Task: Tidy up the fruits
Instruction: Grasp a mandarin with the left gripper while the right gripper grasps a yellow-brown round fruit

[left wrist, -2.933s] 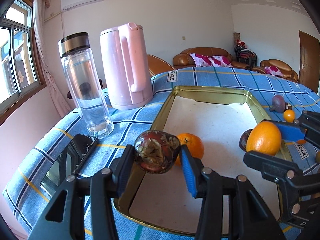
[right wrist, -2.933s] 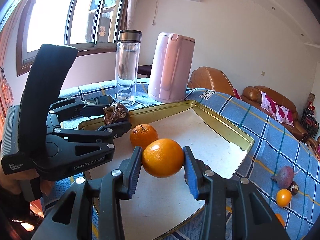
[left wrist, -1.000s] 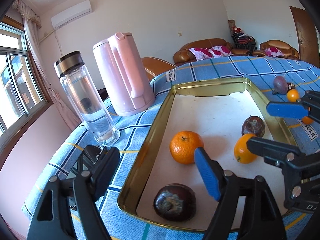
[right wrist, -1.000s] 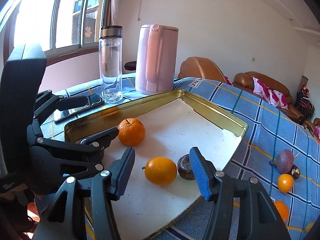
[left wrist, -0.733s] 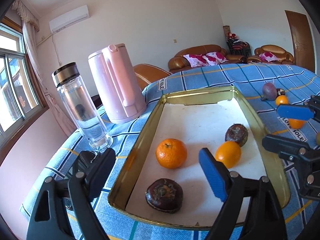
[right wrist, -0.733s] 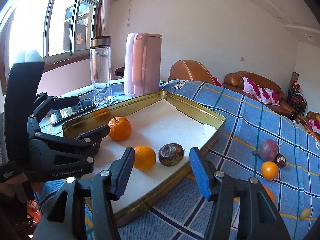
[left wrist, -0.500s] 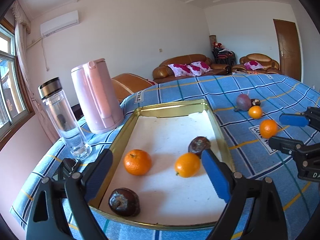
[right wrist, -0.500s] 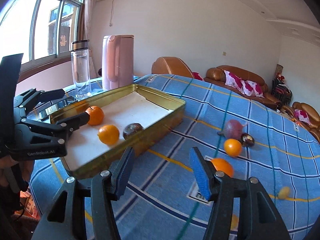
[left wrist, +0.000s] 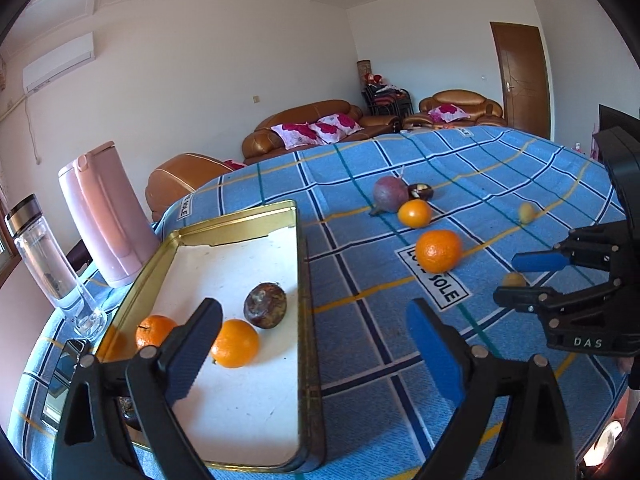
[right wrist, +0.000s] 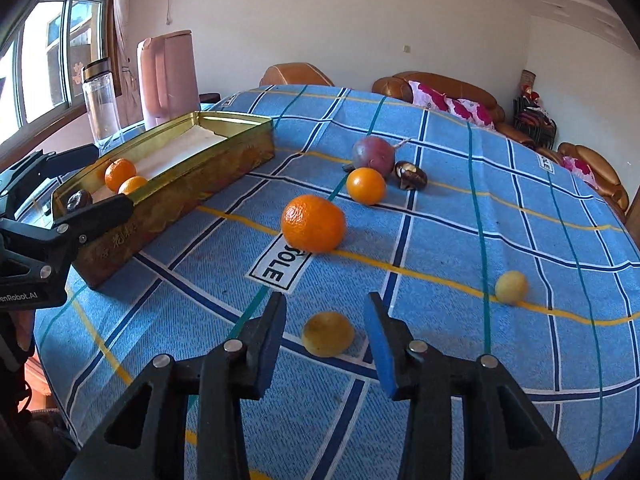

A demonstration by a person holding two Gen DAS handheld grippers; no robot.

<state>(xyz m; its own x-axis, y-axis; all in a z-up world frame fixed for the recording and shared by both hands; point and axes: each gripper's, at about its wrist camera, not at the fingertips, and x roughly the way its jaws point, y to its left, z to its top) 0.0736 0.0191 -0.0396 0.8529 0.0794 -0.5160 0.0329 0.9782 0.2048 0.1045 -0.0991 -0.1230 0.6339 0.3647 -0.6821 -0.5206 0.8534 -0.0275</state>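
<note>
Our right claw (right wrist: 326, 334) has just been closing and brackets the small yellow fruit (right wrist: 328, 333) on the counter (right wrist: 520, 240), pads not yet touching it. Our left claw (left wrist: 314, 344), just been opening, stands spread and empty by the tray (left wrist: 298, 240), farther from that fruit.

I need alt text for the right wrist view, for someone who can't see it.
The right gripper hovers with its jaws either side of a small yellow fruit on the blue checked tablecloth, gaps showing, jaws just closing in. Beyond lie a large orange, a smaller orange and a purple fruit; the gold tray sits left.
</note>
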